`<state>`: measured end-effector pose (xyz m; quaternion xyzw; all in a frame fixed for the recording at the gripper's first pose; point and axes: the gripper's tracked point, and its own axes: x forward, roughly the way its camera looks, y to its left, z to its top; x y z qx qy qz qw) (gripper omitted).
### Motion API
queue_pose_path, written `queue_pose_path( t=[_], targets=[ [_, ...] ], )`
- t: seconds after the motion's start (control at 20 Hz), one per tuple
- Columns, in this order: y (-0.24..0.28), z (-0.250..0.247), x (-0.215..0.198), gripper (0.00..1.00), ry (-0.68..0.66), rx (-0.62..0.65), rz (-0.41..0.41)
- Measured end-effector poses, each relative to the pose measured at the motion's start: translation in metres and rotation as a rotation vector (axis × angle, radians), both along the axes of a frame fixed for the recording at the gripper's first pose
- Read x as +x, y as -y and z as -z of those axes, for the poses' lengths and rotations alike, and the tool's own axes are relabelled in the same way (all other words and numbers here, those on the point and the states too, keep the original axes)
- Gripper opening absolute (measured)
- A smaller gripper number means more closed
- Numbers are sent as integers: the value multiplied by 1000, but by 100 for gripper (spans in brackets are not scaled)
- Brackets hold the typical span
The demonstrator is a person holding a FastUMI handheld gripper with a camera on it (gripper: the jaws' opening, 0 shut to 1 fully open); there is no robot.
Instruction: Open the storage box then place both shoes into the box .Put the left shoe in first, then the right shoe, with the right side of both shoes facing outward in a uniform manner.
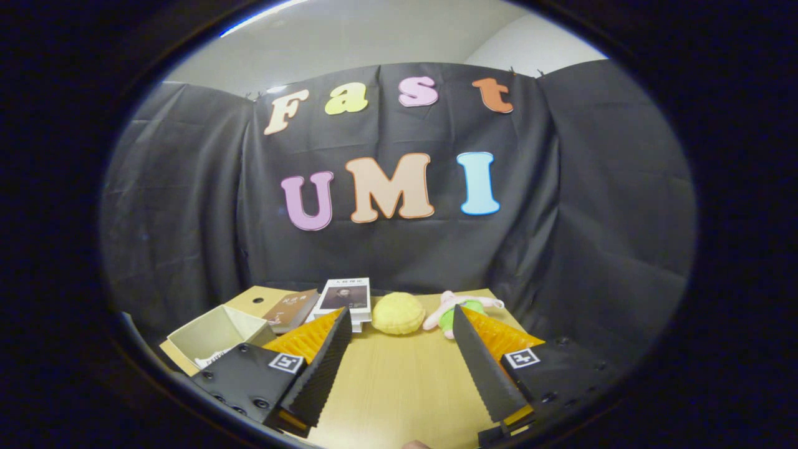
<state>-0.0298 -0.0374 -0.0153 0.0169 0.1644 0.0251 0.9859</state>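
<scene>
My gripper (399, 318) hovers over the wooden table (399, 380), fingers spread wide apart with nothing between them. To the left of the left finger (321, 362) stands an open pale box (215, 333) with its flaps up; I can see part of its inside, which looks bare apart from a dark mark near the front wall. The right finger (483, 368) points toward the far table edge.
Two books (340, 299) lie at the far side, beyond the left finger. A yellow round plush bun (399, 313) sits just ahead between the fingers. A pink and green soft toy (449, 312) lies beyond the right finger. Black cloth walls close the back.
</scene>
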Motion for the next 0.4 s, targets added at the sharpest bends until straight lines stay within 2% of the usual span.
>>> queue_pose_path(
  t=[0.4],
  targets=[
    [10, -5, 11, 100, 41, -10, 25]
  ],
)
